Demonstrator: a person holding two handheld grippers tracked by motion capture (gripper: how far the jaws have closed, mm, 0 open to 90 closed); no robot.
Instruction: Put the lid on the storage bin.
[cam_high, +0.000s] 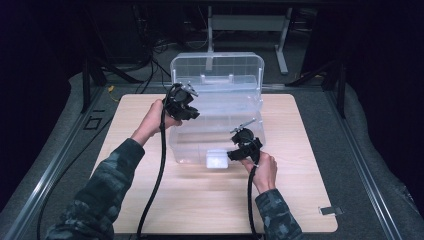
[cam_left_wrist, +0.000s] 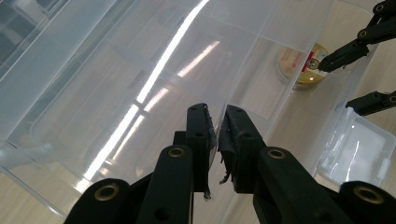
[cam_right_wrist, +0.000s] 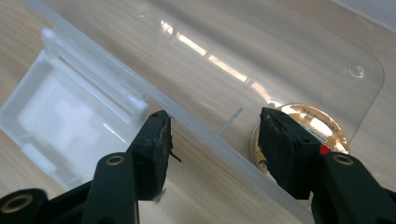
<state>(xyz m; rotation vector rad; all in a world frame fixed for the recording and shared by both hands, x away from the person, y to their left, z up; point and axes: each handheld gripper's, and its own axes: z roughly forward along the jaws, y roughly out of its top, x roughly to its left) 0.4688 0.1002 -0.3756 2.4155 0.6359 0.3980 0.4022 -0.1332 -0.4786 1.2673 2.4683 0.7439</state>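
A clear plastic storage box (cam_high: 220, 117) stands on the wooden table (cam_high: 200, 205) with its lid (cam_high: 217, 67) raised at the back. My left gripper (cam_high: 191, 112) (cam_left_wrist: 217, 112) is shut on the thin rim of the box's left wall. My right gripper (cam_high: 235, 152) (cam_right_wrist: 212, 123) stands open astride the front wall, one jaw outside by the white latch flap (cam_high: 217, 159) (cam_right_wrist: 70, 116), the other inside. A round gold tin (cam_right_wrist: 313, 123) (cam_left_wrist: 301, 65) lies on the box floor under the inner jaw. The right gripper (cam_left_wrist: 336, 84) also appears in the left gripper view.
A small metal clip (cam_high: 330, 210) lies near the table's front right corner. Black cables (cam_high: 160, 165) trail from both grippers over the front edge. Dark floor and a desk frame (cam_high: 247, 22) lie beyond the table.
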